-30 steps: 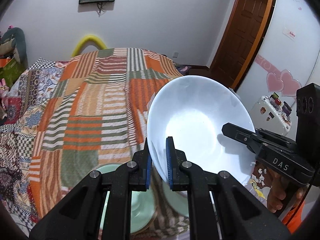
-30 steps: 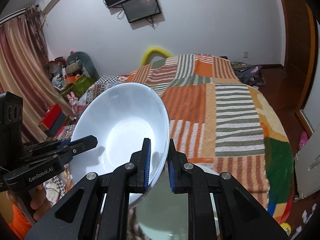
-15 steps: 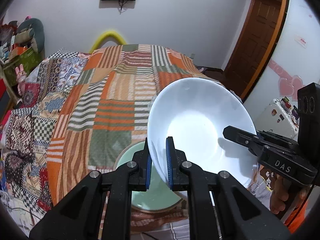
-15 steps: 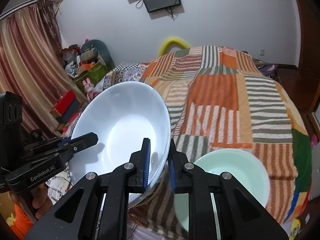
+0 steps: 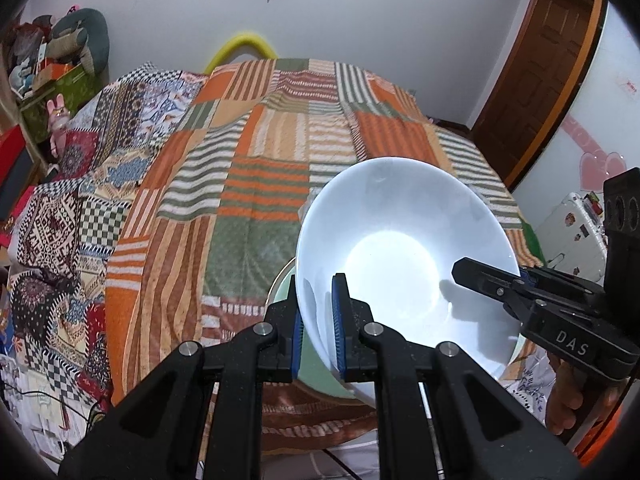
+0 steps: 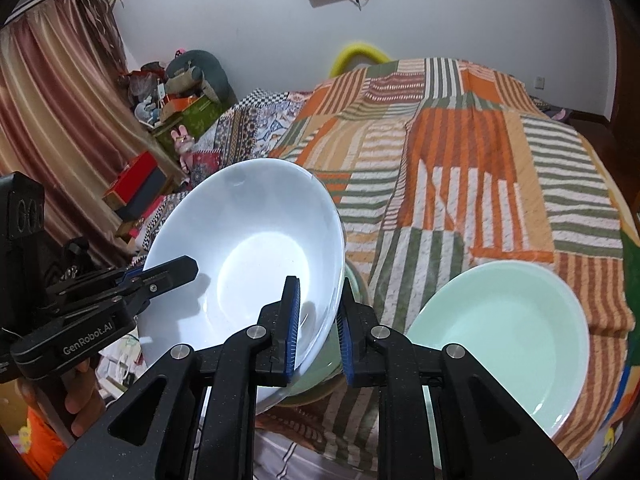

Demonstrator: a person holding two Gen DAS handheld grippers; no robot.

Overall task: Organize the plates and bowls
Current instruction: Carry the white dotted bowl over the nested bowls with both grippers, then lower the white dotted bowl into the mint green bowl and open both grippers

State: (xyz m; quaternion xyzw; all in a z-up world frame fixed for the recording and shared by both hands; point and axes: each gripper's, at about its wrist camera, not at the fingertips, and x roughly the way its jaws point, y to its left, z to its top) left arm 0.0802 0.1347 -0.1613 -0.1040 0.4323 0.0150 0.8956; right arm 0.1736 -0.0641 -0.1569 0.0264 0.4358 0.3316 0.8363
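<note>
From the left wrist, the left tongs (image 5: 317, 320) are pinched narrow on the near rim of a tilted white bowl (image 5: 404, 256), whose far side is clamped by the right tongs (image 5: 466, 271) reaching in from the right; just under the bowl peeks a sliver of a pale green dish (image 5: 286, 280) on the patchwork bedspread (image 5: 256, 184). From the right wrist, the right tongs (image 6: 318, 320) sit narrow across the white bowl's (image 6: 248, 256) rim, with the left tongs (image 6: 182, 269) gripping its opposite edge at left. Only this view shows a second pale green plate (image 6: 504, 336) lying well right of the tongs on the bedspread (image 6: 460, 152).
</note>
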